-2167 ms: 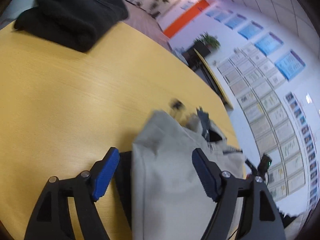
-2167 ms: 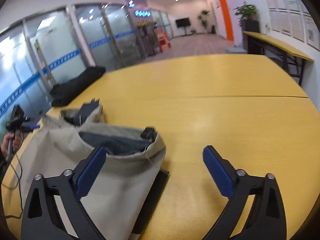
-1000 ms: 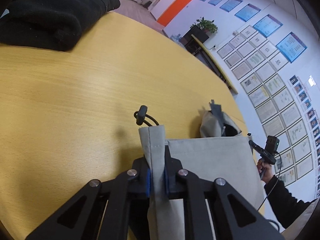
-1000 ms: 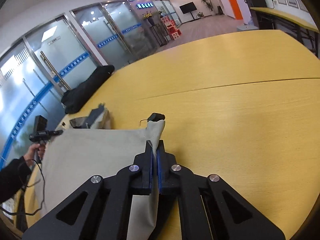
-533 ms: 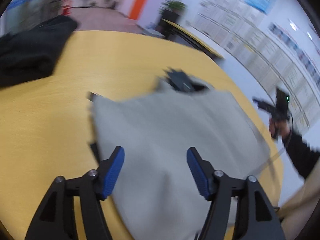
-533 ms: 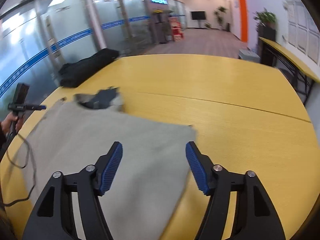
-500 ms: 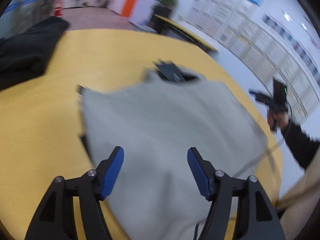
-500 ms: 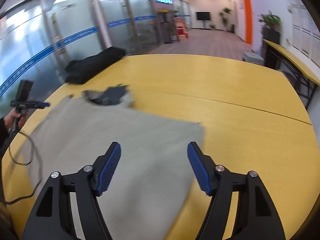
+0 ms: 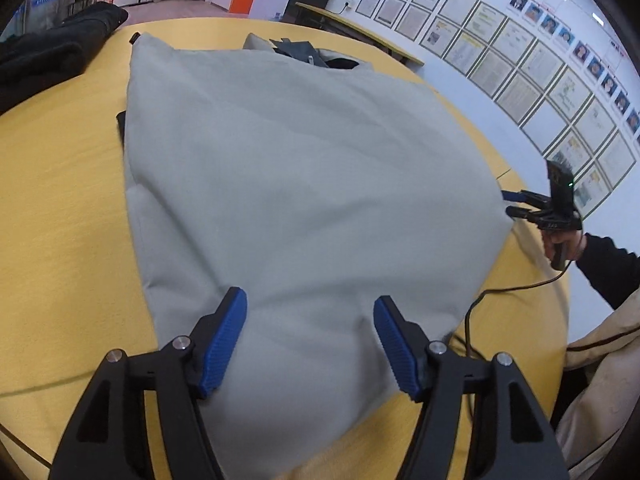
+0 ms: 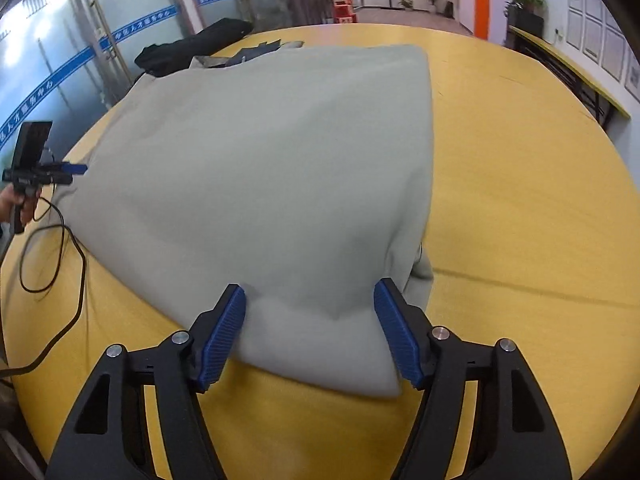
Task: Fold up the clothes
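Note:
A pale grey-green garment lies spread flat on the yellow round table, its dark collar part at the far end. It also shows in the right wrist view. My left gripper is open and empty, hovering over the garment's near edge. My right gripper is open and empty over the garment's near corner. In each wrist view the other gripper shows at the garment's far side corner, blue pads together.
A black garment lies piled at the table's far left edge; it also shows in the right wrist view. A black cable trails over the table edge. A beige sleeve is at right. Bare tabletop lies right of the garment.
Both grippers were shut on the garment's edge a second ago, then let go and pulled back. The garment now lies spread flat and both grippers hover open over its near edge.

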`<state>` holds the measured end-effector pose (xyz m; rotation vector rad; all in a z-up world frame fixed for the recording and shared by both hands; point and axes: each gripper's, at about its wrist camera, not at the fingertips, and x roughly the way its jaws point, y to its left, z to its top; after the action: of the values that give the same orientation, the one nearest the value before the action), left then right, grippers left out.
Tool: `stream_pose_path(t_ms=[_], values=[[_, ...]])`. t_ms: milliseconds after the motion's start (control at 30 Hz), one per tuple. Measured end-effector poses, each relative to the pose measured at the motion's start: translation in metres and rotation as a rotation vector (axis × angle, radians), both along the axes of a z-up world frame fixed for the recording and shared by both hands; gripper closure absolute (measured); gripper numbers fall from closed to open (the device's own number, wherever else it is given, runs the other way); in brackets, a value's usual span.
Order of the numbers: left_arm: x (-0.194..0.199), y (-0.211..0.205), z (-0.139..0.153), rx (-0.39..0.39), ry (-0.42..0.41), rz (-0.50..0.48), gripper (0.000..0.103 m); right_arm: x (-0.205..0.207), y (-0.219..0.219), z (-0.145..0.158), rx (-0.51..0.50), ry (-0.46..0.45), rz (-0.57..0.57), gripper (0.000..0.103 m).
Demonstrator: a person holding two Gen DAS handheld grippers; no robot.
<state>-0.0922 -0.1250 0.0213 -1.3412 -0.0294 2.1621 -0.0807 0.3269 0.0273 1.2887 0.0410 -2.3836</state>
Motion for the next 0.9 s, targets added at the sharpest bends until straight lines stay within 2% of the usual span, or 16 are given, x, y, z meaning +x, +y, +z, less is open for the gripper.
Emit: stream_pose_path(t_ms=[233,367,433,467,500,533,567,633,733,767,833,900], values=[[0.057,-0.007,0.002,0.015,-0.016,0.01,0.034,0.066,0.003,0.002,-0.019,-0.051,-0.008,0.036],[0.089,0.001,0.006,-0.021,-0.035,-0.005,0.033,0.11,0.005,0.005,-0.007,-0.063,-0.015,0.039],[0.094,0.01,0.017,-0.058,-0.024,-0.032,0.033,0.131,0.008,0.014,-0.008,-0.052,-0.057,0.039],[0.095,0.016,0.025,-0.074,-0.008,-0.052,0.033,0.142,0.012,0.021,-0.042,-0.033,-0.098,0.039],[0.096,0.022,0.033,-0.089,0.011,-0.074,0.033,0.156,0.016,0.026,-0.1,-0.022,-0.152,0.033],[0.095,0.032,0.046,-0.1,0.066,-0.107,0.033,0.17,0.019,0.031,-0.161,-0.014,-0.209,0.024],[0.091,0.043,0.057,-0.116,0.12,-0.141,0.03,0.184,0.023,0.035,-0.222,-0.006,-0.265,0.022],[0.081,0.068,0.071,-0.159,0.226,-0.239,0.023,0.209,0.016,0.031,-0.323,-0.052,-0.341,0.021],[0.053,0.114,0.076,-0.249,0.368,-0.422,0.022,0.223,-0.003,0.014,-0.398,-0.112,-0.422,0.021],[0.043,0.131,0.071,-0.273,0.377,-0.475,0.022,0.222,-0.006,0.006,-0.427,-0.134,-0.467,0.02],[0.024,0.163,0.061,-0.321,0.396,-0.579,0.022,0.213,-0.009,0.003,-0.516,-0.112,-0.549,0.02],[0.017,0.175,0.043,-0.358,0.415,-0.678,0.022,0.2,-0.014,0.003,-0.585,-0.088,-0.613,0.02]])
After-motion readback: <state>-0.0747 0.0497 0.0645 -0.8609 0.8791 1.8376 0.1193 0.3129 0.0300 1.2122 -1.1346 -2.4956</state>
